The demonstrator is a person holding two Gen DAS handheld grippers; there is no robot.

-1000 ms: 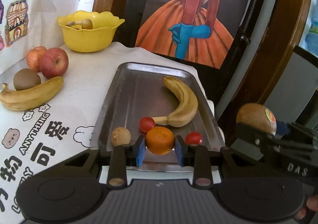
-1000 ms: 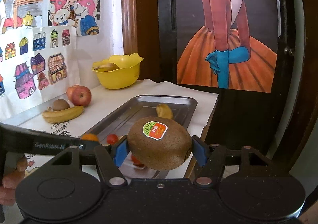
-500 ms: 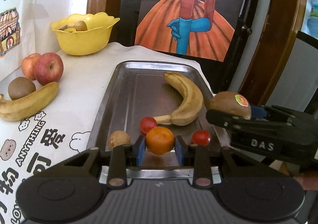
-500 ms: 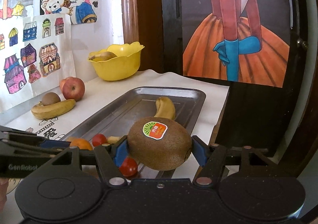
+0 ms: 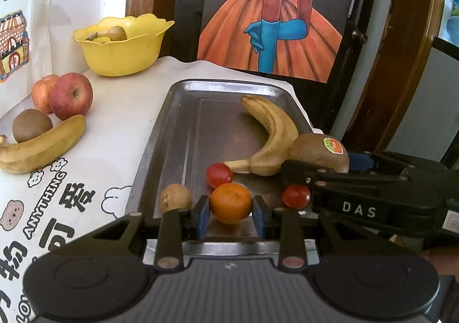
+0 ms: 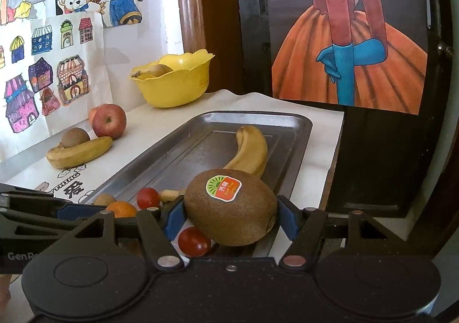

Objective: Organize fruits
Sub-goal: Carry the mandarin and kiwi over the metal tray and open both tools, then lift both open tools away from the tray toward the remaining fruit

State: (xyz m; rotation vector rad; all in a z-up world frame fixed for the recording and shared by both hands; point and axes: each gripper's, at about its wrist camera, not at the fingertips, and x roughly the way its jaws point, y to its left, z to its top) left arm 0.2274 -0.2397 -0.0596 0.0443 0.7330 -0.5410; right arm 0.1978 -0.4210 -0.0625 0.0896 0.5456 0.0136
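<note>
My left gripper (image 5: 231, 212) is shut on a small orange (image 5: 231, 202) just above the near end of the metal tray (image 5: 183, 133). My right gripper (image 6: 229, 221) is shut on a stickered kiwi (image 6: 231, 211) and holds it over the tray's near right part; it shows in the left wrist view (image 5: 318, 151) beside the tray's banana (image 5: 272, 133). Two cherry tomatoes (image 5: 219, 174) (image 5: 296, 196) and a small brown fruit (image 5: 175, 197) lie in the tray near the orange.
On the white cloth left of the tray lie a banana (image 5: 43, 148), a kiwi (image 5: 32, 125) and two apples (image 5: 70, 95). A yellow bowl (image 5: 123, 48) with fruit stands at the back. The table edge runs right of the tray, with a dark door behind.
My right gripper has moved left and forward with the kiwi, from beside the table to over the tray's near right part. My left gripper still holds the orange at the tray's near end.
</note>
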